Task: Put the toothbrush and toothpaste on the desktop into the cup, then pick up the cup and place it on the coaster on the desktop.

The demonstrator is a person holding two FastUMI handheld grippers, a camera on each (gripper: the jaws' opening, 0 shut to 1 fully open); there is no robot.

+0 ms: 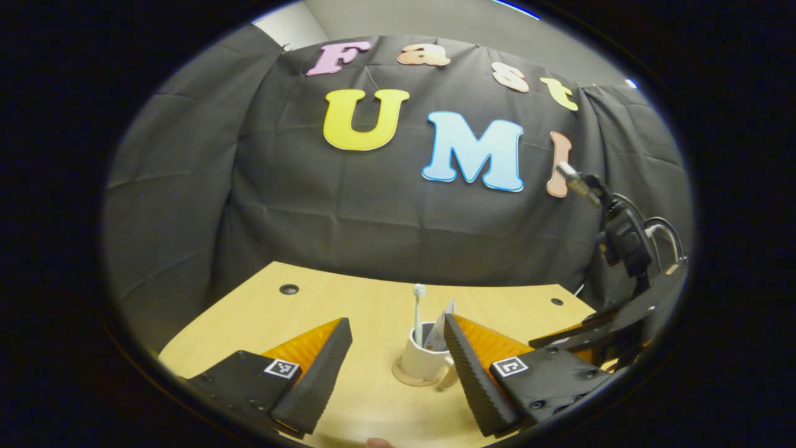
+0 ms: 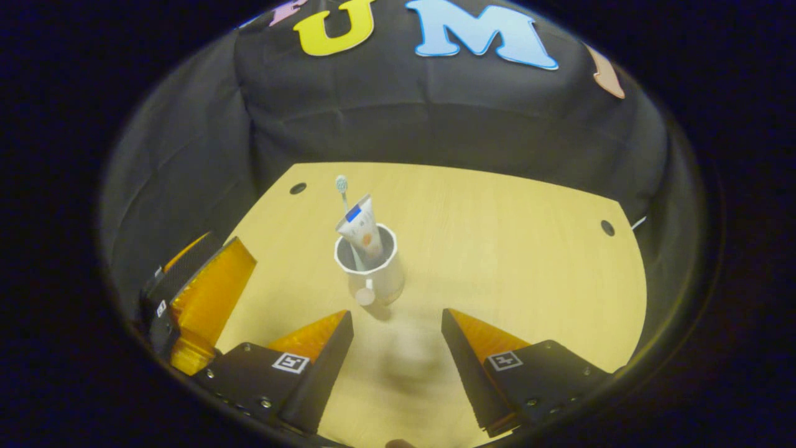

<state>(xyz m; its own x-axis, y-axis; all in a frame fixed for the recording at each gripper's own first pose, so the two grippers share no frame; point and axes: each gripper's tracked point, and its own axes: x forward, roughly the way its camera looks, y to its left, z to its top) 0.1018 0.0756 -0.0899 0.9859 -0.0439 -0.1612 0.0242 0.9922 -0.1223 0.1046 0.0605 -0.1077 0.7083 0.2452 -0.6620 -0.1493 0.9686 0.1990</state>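
White cup point(image 1: 424, 359) stands on the coaster point(image 1: 407, 377), brush point(image 1: 418, 305) and paste point(image 2: 360, 229) upright inside; left gripper point(image 1: 398, 367) and right gripper point(image 2: 398, 354) both gape, empty.

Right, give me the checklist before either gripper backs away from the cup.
1. Toothbrush in the cup, head up: ok.
2. Toothpaste in the cup, leaning on the rim: ok.
3. Cup standing upright on the coaster, as the left gripper view shows it: ok.
4. Left gripper open, its fingers apart from the cup: ok.
5. Right gripper open, holding nothing, short of the cup: ok.
6. Cup centred on the coaster: cannot tell; a rim of coaster shows at the cup's base in the left gripper view, the rest is hidden.
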